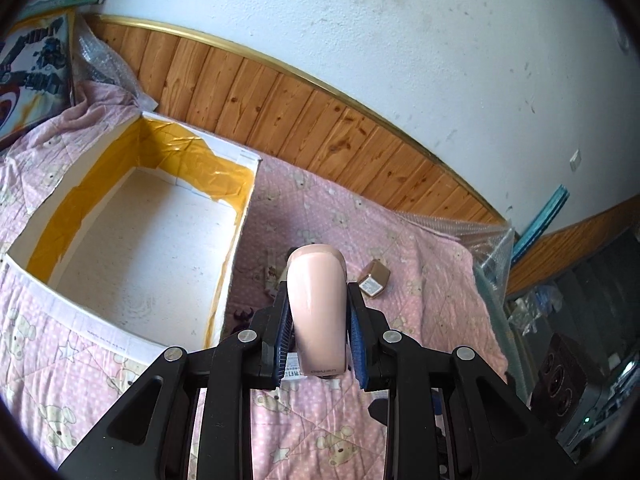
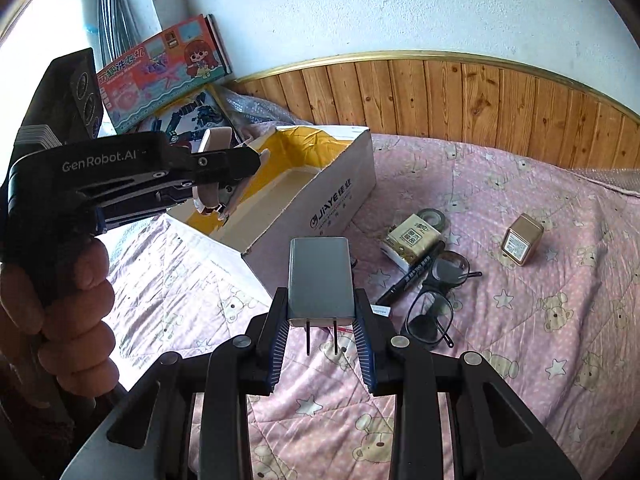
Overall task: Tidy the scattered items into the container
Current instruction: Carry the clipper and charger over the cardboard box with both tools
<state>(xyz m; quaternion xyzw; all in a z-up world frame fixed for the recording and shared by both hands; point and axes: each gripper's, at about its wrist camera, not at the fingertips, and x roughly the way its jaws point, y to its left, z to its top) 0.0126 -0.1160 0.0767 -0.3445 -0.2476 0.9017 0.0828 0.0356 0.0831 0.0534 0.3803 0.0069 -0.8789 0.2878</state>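
Note:
My left gripper is shut on a pale pink case, held above the bed just right of the open white cardboard box. In the right wrist view the left gripper holds the pink case at the box's near rim. My right gripper is shut on a grey wall charger, prongs toward the camera, held above the quilt in front of the box. Glasses, a black marker, a small beige packet, a tape roll and a gold cube charger lie on the quilt.
The pink bear-print quilt covers the bed. Toy boxes and bubble wrap lean against the wall behind the box. Wood panelling runs along the wall. A dark device sits off the bed's right edge.

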